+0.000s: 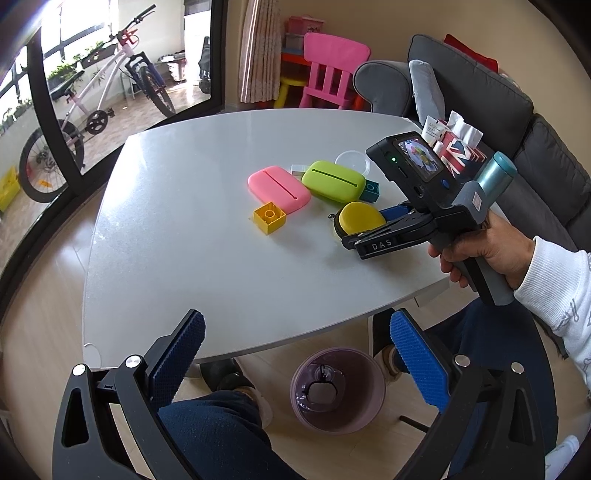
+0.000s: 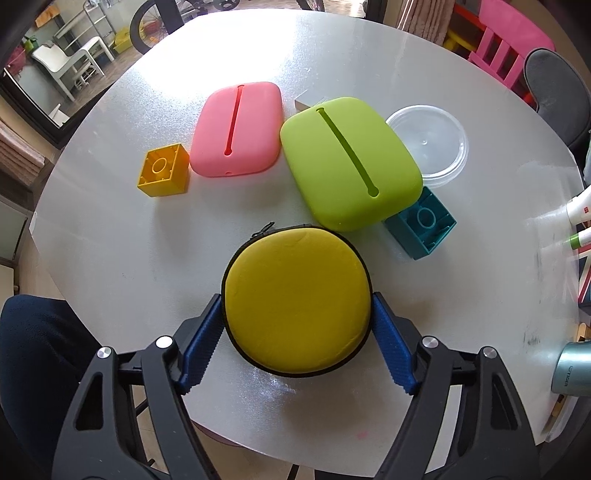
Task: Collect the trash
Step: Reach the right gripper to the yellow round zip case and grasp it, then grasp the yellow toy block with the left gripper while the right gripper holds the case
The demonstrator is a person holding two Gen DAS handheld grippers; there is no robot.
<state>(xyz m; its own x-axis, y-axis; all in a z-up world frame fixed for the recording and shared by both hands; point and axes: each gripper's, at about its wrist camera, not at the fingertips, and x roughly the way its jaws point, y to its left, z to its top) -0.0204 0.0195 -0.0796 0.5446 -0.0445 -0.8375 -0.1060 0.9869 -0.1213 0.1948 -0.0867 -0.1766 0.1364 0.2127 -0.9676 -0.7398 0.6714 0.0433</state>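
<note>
Grey table (image 2: pixel 110 258), near edge: right gripper (image 2: pixel 297 325) clenched on the yellow round case (image 2: pixel 297 299) at its widest span, left gripper (image 1: pixel 295 354) spread and idle; lift level, then lower squarely (no tossing) over the pink bin (image 1: pixel 338 391) beneath.

A grey table (image 1: pixel 177 236) stands on a pale wood floor (image 1: pixel 44 343). Beyond it a dark-framed glass door (image 1: pixel 48 122) lets in daylight — a white bicycle (image 1: pixel 92 107) leans outside. Cream walls (image 1: pixel 388 18) back a pink chair (image 1: pixel 328 70), a curtain (image 1: pixel 256 48) and a grey sofa (image 1: pixel 491 103).
</note>
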